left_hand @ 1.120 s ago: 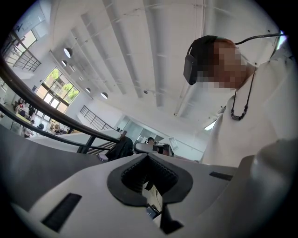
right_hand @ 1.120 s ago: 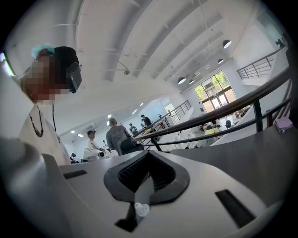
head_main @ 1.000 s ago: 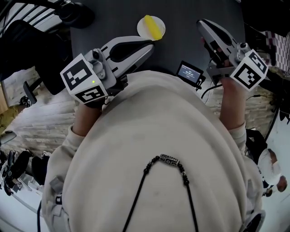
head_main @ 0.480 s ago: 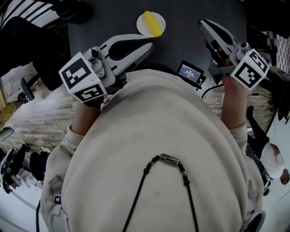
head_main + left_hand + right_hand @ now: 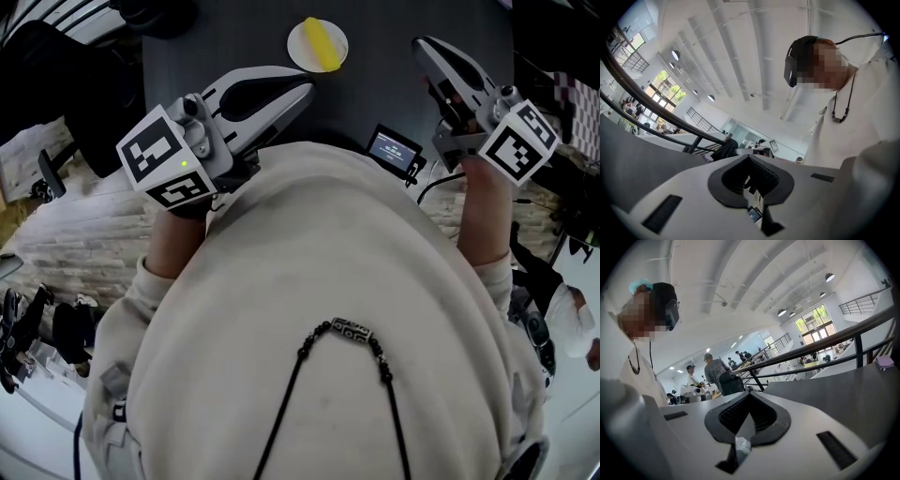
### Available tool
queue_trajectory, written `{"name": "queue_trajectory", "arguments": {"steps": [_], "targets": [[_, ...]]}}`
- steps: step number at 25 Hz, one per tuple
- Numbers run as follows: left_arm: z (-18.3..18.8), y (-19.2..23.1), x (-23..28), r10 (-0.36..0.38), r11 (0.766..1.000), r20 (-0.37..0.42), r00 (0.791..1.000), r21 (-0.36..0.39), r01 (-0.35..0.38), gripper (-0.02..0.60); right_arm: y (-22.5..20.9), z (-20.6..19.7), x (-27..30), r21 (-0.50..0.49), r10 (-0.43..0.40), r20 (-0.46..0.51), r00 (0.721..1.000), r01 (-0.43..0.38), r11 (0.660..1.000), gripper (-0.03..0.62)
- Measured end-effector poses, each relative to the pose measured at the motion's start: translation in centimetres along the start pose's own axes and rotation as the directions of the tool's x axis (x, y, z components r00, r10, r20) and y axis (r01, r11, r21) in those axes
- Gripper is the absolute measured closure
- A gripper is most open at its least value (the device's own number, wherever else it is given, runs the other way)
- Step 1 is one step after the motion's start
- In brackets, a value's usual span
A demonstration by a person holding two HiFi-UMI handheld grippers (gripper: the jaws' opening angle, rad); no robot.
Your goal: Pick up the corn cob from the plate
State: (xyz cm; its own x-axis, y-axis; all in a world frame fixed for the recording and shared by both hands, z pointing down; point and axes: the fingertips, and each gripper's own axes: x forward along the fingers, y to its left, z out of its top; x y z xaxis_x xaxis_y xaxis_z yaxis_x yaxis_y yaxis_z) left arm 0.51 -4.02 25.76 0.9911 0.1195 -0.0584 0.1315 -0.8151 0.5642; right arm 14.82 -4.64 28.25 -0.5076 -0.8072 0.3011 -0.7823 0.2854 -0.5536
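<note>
Two tongs, both with tips pressed together and empty, sit near your chest. In your left hand, the left tongs (image 5: 307, 91) lie level over the dark bench (image 5: 375, 56), pointing towards the white plate (image 5: 294, 45). The yellow corn cob (image 5: 323, 44) lies on that plate, well apart from both. Your right tongs (image 5: 422, 45) tilt slightly downward.

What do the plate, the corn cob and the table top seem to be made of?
Plate: probably paper or plastic; white and matte, thin flat rim.
Corn cob: likely a plastic toy, uniformly bright yellow; too small to be sure.
Table: dark grey matte top, maybe laminate.
</note>
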Motion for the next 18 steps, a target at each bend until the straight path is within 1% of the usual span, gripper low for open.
{"name": "queue_trajectory", "arguments": {"steps": [4,10,18], "targets": [[-0.3,-0.2,-0.2,-0.001,1.0,0.009,1.0,-0.012,0.001,0.578,0.2,0.0,0.4,-0.014,0.008,-0.017,1.0,-0.008,1.0,0.579],[-0.8,-0.7,-0.2,0.026,0.999,0.019,0.999,-0.022,-0.025,0.578,-0.2,0.1,0.9,-0.019,0.021,-0.04,0.999,-0.022,1.0,0.579],[-1.1,-0.5,-0.9,0.088,0.996,0.043,0.995,-0.04,-0.086,0.578,-1.0,-0.2,2.2,-0.026,0.044,-0.076,0.996,-0.046,0.999,0.579]]}}
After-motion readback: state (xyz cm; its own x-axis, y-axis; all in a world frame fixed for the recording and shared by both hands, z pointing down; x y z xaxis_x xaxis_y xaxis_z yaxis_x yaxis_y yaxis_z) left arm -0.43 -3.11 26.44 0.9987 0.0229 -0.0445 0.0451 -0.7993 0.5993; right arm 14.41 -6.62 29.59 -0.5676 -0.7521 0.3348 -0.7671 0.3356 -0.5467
